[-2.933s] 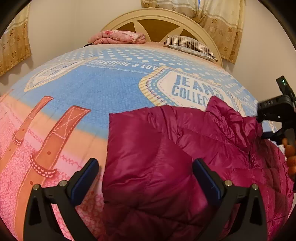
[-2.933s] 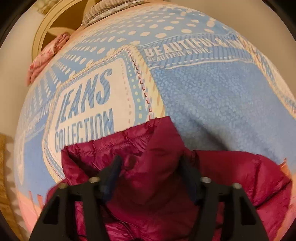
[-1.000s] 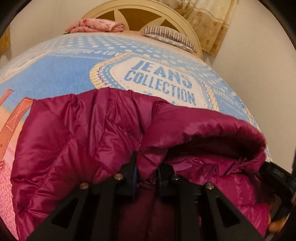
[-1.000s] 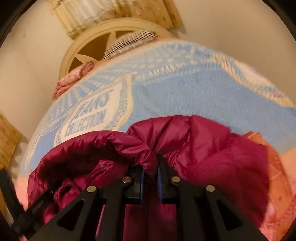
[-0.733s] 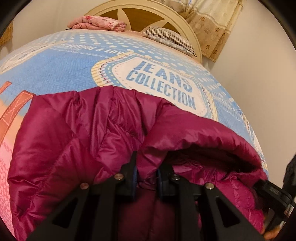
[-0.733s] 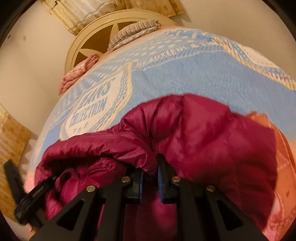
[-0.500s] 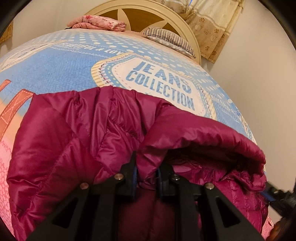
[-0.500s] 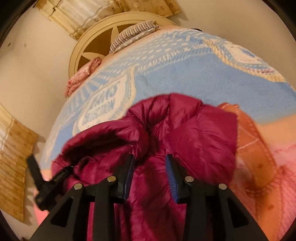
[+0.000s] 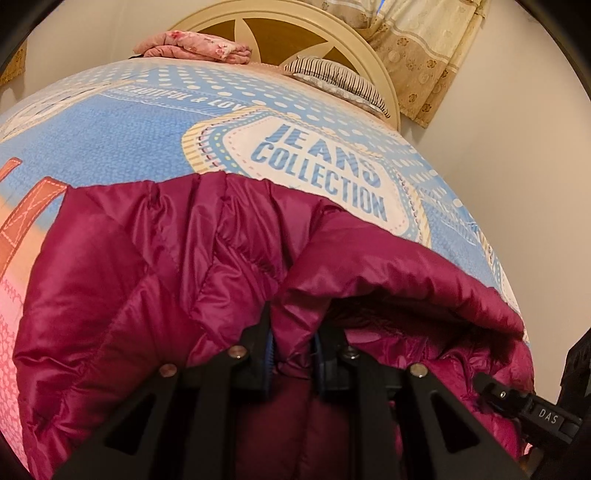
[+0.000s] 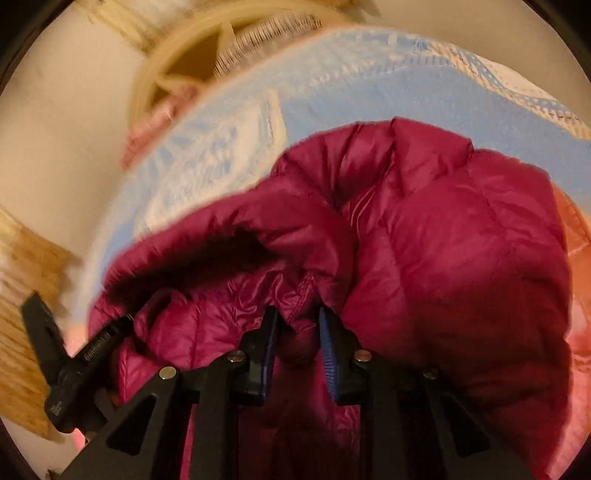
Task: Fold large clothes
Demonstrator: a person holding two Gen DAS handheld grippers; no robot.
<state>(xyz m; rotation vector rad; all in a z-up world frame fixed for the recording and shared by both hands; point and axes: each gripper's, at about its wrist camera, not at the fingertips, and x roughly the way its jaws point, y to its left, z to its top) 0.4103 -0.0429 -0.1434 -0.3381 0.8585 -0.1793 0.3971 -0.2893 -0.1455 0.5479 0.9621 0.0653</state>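
A magenta puffer jacket (image 9: 147,277) lies bunched on the blue-and-pink bed cover (image 9: 110,140), its hood arching open on the right. My left gripper (image 9: 293,332) is shut on a fold of it where the hood meets the body. In the blurred right wrist view the same jacket (image 10: 461,240) fills the foreground. My right gripper (image 10: 297,325) has its jaws closing, with a stitched fold of the jacket pinched between the blue pads (image 10: 328,354). Each gripper's body shows at the edge of the other's view, the right one (image 9: 535,410) and the left one (image 10: 74,362).
The cream headboard (image 9: 280,29) stands at the far end of the bed, with a striped pillow (image 9: 332,79) and a folded pink cloth (image 9: 192,46) in front of it. A patterned curtain (image 9: 424,48) and a bare wall lie past the bed's right edge.
My right gripper let go of its fold, shifted sideways along the jacket, and has its jaws narrowed on another fold. The left gripper kept its grip and stayed put.
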